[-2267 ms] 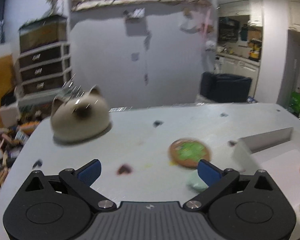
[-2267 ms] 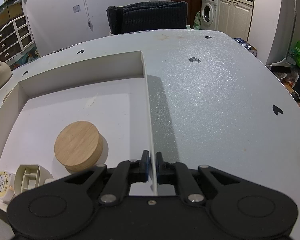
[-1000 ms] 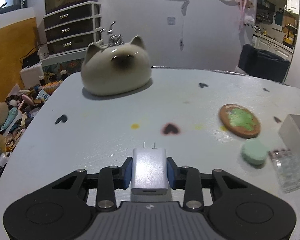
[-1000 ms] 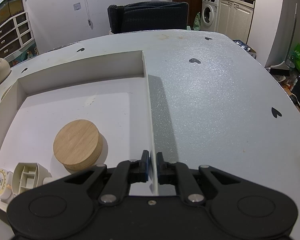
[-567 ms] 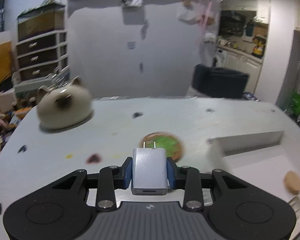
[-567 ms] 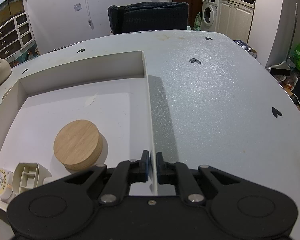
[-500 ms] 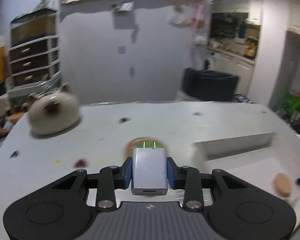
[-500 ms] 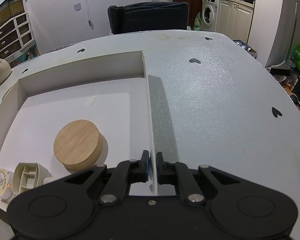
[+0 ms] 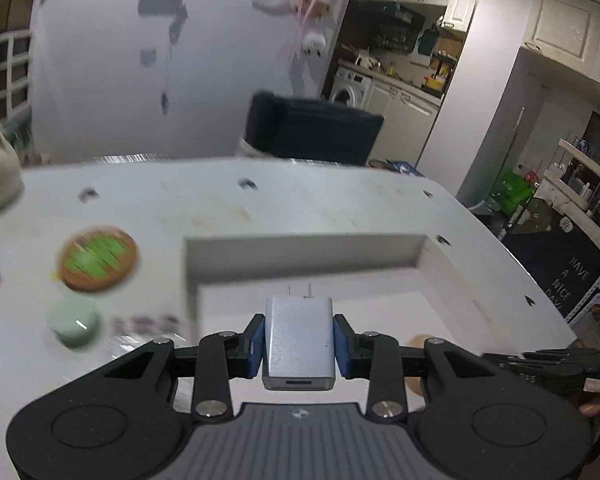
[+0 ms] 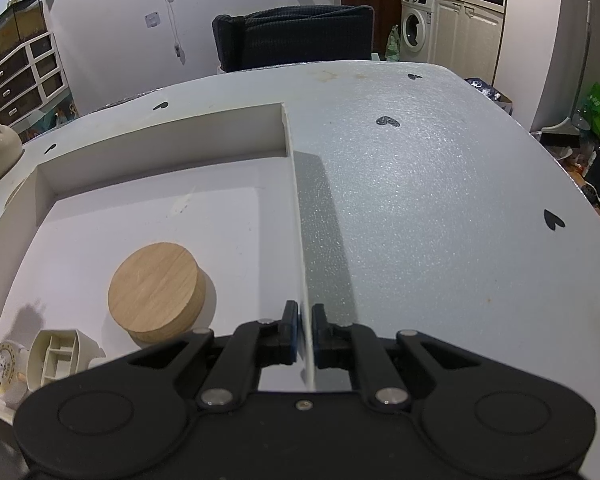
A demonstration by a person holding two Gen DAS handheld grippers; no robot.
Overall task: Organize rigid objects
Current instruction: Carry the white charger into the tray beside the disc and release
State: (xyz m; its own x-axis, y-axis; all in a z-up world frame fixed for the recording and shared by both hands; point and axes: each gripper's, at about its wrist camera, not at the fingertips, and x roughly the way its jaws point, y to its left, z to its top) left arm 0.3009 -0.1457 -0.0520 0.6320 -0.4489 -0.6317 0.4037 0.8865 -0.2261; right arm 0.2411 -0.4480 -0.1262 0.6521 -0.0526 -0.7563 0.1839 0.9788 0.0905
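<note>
Left wrist view: left hand-held gripper [image 9: 299,339] clenched on USB charger [image 9: 299,345], carried above white tray [image 9: 300,249]. Right hand-held gripper [image 10: 305,332] pinches tray wall. Next: lower, release inside.

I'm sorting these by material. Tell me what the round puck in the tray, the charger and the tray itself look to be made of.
Puck: wood, unpainted and matte; pale grain lines run across its top.
Charger: probably plastic with a satin silver finish, though it could be metal; two metal prongs stick out.
Tray: thin white board, likely card or foam board; matte, with a raw, thin wall edge.
</note>
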